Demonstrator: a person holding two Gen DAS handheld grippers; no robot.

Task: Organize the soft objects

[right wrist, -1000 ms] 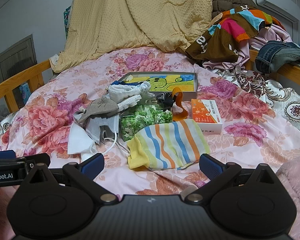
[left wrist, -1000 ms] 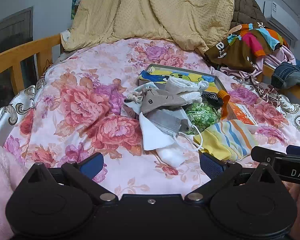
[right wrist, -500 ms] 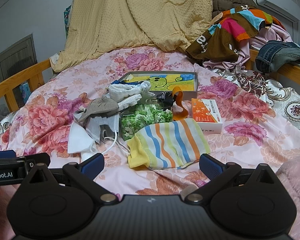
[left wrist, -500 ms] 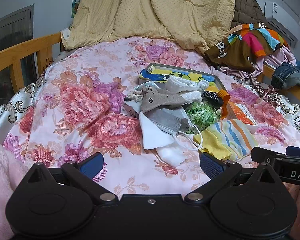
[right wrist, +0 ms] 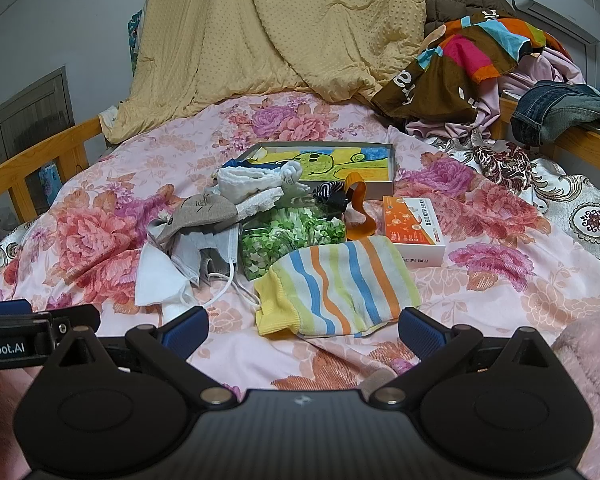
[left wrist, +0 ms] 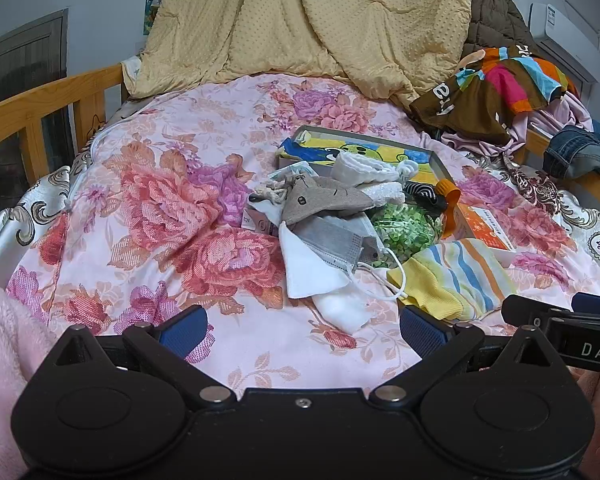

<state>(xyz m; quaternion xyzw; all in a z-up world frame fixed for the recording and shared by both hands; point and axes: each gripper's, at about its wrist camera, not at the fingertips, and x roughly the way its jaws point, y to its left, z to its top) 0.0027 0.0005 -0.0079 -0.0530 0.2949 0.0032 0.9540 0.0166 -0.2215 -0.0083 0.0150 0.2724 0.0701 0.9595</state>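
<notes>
So, left to right across the floral bedspread (left wrist: 172, 168):
Left gripper (left wrist: 300, 322): yours is spread wide and empty, hovering short of the pile.
White face mask (left wrist: 312, 276): nearest your left fingers; light and floppy, so pinch the folded body, since the ear loops will likely stretch.
Grey mask (left wrist: 332, 240): lies on the white one, under a beige cloth pouch (left wrist: 320, 200); expect them to drag each other.
Green bundle (right wrist: 288, 232): mid-pile, just behind the sock; what it is made of I cannot tell.
Striped sock (right wrist: 336, 288): just ahead of your right gripper (right wrist: 302, 324), which is also wide and empty; soft, limp, easy at the yellow cuff.
Picture box (right wrist: 340, 164): open behind the pile, probably the destination.
Right view only: the whole orange carton (right wrist: 414, 224), touching the sock.
Left view only: the white mask's near edge.
</notes>
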